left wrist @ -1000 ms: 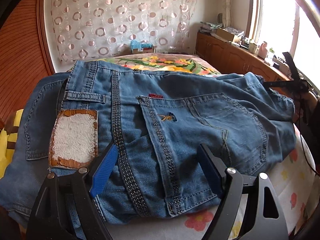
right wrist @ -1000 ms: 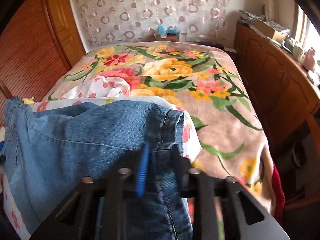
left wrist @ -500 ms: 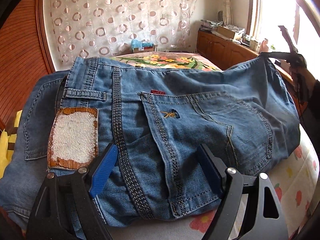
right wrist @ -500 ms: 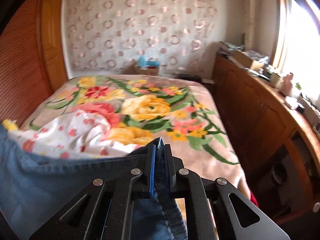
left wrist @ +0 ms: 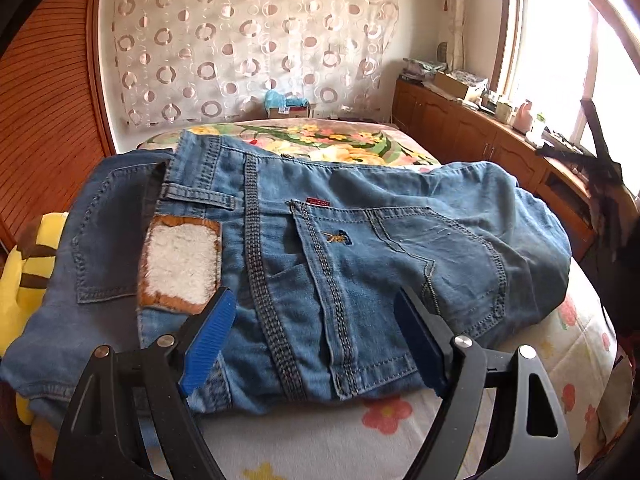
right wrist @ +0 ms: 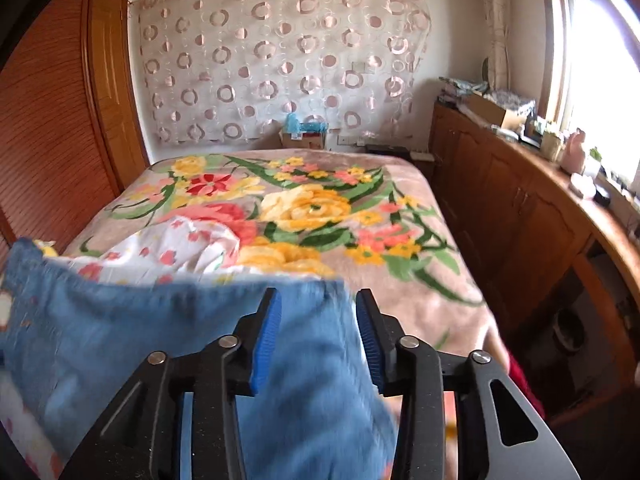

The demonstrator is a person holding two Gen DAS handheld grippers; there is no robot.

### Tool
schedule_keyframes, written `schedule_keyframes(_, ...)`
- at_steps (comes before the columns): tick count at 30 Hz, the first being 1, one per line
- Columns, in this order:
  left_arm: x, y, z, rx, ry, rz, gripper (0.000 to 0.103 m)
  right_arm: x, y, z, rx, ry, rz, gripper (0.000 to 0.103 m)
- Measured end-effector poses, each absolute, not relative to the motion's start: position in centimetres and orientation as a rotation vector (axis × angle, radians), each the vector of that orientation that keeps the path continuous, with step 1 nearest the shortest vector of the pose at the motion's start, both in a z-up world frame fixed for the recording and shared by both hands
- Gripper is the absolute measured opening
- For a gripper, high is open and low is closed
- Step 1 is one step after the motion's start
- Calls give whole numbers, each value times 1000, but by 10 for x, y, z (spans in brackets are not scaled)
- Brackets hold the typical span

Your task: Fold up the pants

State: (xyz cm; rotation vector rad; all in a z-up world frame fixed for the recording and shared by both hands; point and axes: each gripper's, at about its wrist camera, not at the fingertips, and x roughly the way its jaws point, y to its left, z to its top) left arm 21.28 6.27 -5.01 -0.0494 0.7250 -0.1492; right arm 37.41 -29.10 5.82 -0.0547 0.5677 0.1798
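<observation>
Across the floral bedsheet (left wrist: 380, 432), folded blue jeans (left wrist: 340, 248) are laid, pocket up. At six o'clock, the left gripper (left wrist: 316, 340) is spread, empty. The right gripper (right wrist: 316, 336) is opening; blurred denim seems freed between. Clearance should be gained before smoothing.

**Right jaws let go of the denim**

A second ago my right gripper (right wrist: 318, 336) was clamped on the jeans' (left wrist: 360, 256) folded edge and lifted it — now its jaws are opening, blue pads clear of the blurred cloth between them. In the left wrist view the raised right-hand fold has dropped back into a rounded heap on the bed sheet (left wrist: 320, 440), and the right tool has drawn off toward the window.
</observation>
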Motion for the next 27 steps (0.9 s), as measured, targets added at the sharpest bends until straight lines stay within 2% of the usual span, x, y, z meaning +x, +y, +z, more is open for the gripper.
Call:
schedule_keyframes(10, 187, 66, -48, -75, 709, -127, 82, 276, -317, 21, 7, 629, 179, 48)
schedule_keyframes(22, 136, 62, -42, -64, 660, -125, 82, 245, -315, 13, 41, 670, 189, 50)
schedule_keyframes(23, 132, 63, -41, -64, 656, -124, 82, 245, -314, 15, 49, 670, 194, 51)
schedule_keyframes(25, 124, 63, -40, -62, 649, -122, 82, 242, -314, 14, 70, 677, 211, 63)
schedule_keyframes(27, 117, 63, -38, -61, 646, -121, 82, 239, -316, 11, 107, 695, 227, 66)
